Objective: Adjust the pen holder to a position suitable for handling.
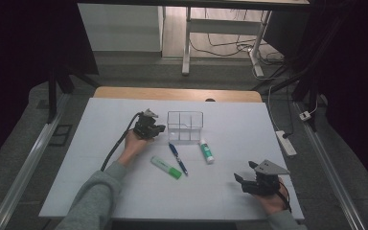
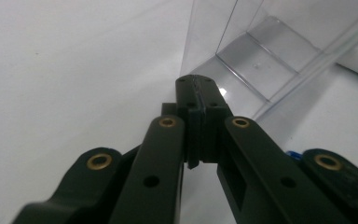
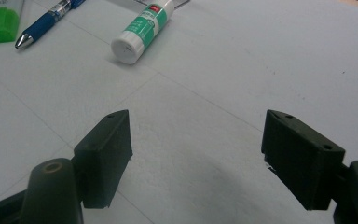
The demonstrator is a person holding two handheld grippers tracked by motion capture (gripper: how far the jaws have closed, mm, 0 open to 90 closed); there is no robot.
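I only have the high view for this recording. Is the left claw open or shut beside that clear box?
Observer: Shut. In the left gripper view, the left claw has its jaws together, with the tips right at the box wall. I cannot tell whether they pinch the wall.
Reviewer: And the right claw?
Observer: Open wide. In the right gripper view, the right claw has nothing but bare table between its jaws.
Reviewer: What does it face?
Observer: The glue stick lies ahead with its white round end towards the claw. The pen lies to its left in that view, tip also pointing back this way.
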